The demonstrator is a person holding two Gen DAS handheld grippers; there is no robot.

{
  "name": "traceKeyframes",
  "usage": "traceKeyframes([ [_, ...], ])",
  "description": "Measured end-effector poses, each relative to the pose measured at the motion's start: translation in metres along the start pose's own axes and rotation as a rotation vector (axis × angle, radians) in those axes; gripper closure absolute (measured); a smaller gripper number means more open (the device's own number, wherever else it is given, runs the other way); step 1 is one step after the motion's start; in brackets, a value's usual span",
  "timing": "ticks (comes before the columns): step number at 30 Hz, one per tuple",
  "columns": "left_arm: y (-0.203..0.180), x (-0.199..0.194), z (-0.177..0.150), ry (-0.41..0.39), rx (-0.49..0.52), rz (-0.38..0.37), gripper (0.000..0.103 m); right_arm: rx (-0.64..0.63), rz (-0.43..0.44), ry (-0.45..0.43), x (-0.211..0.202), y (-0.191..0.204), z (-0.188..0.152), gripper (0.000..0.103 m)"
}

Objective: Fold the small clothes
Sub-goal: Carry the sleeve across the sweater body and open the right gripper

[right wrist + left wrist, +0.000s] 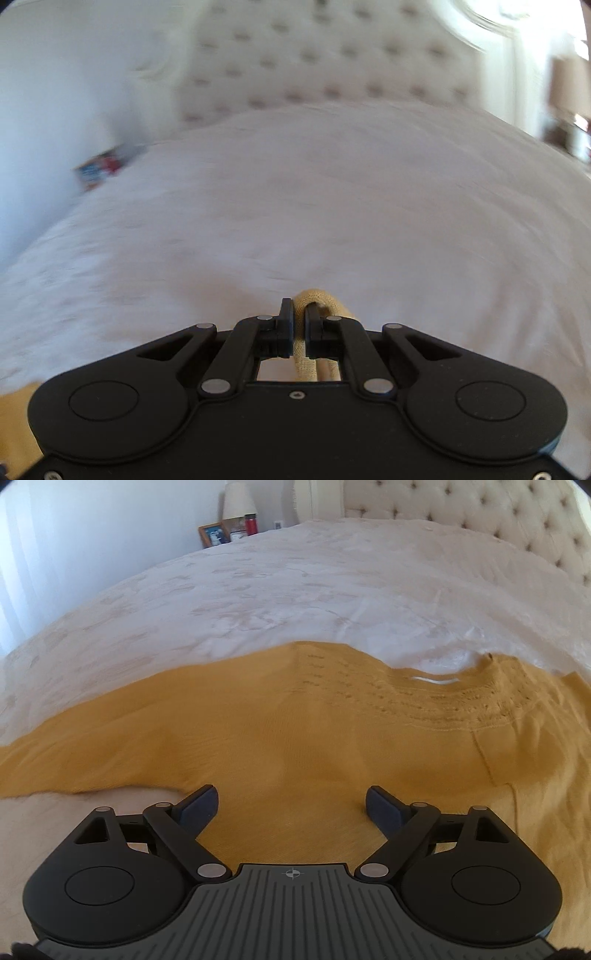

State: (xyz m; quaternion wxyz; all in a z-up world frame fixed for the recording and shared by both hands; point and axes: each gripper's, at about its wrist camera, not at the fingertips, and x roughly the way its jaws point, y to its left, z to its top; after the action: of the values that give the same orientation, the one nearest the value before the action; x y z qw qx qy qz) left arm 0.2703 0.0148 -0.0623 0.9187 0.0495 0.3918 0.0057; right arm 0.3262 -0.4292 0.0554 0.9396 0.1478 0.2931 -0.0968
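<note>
One mustard garment (280, 731) is lying spread on the bed (295, 590), under the left tongs (291, 805), which are gaping wide and empty (tilted downward). The right tongs (299, 325) are pinching one fold of that mustard fabric, with the tufted headboard (332, 59) blurring beyond.

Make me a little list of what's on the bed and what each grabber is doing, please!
place: white bed cover, tufted headboard behind
garment: mustard-yellow knit top, spread flat on the bed
left gripper: open, over the top, holding nothing
right gripper: shut on a fold of the yellow fabric
nightstand: lamp, red bottle, framed picture
</note>
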Motion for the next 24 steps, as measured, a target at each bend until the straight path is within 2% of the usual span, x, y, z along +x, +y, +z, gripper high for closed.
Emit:
traceKeyframes([
  [3, 0.020, -0.008, -0.005, 0.003, -0.021, 0.001, 0.015, -0.073, 0.111, -0.007, -0.012, 0.058, 0.002, 0.092],
  [7, 0.053, -0.017, -0.013, 0.009, -0.067, 0.011, 0.015, -0.154, 0.253, 0.031, -0.011, 0.137, -0.018, 0.092],
  [13, 0.093, -0.025, -0.025, 0.026, -0.115, 0.033, 0.015, -0.306, 0.392, 0.118, 0.004, 0.239, -0.096, 0.092],
  [16, 0.109, -0.029, -0.032, 0.034, -0.131, 0.040, 0.015, -0.392, 0.404, 0.168, 0.014, 0.277, -0.143, 0.091],
  [18, 0.116, -0.030, -0.035, 0.038, -0.137, 0.038, 0.016, -0.461, 0.403, 0.187, 0.020, 0.295, -0.171, 0.088],
  [19, 0.118, -0.031, -0.036, 0.039, -0.137, 0.037, 0.016, -0.483, 0.409, 0.194, 0.018, 0.297, -0.185, 0.083],
  [21, 0.120, -0.033, -0.036, 0.036, -0.137, 0.033, 0.016, -0.486, 0.420, 0.205, 0.022, 0.298, -0.201, 0.082],
  [22, 0.121, -0.033, -0.035, 0.033, -0.140, 0.027, 0.016, -0.470, 0.428, 0.201, 0.021, 0.292, -0.207, 0.077],
  [23, 0.120, -0.033, -0.035, 0.030, -0.143, 0.017, 0.016, -0.453, 0.437, 0.200, 0.018, 0.285, -0.211, 0.063],
  [24, 0.119, -0.034, -0.034, 0.026, -0.146, 0.007, 0.016, -0.432, 0.450, 0.199, 0.014, 0.276, -0.213, 0.057],
])
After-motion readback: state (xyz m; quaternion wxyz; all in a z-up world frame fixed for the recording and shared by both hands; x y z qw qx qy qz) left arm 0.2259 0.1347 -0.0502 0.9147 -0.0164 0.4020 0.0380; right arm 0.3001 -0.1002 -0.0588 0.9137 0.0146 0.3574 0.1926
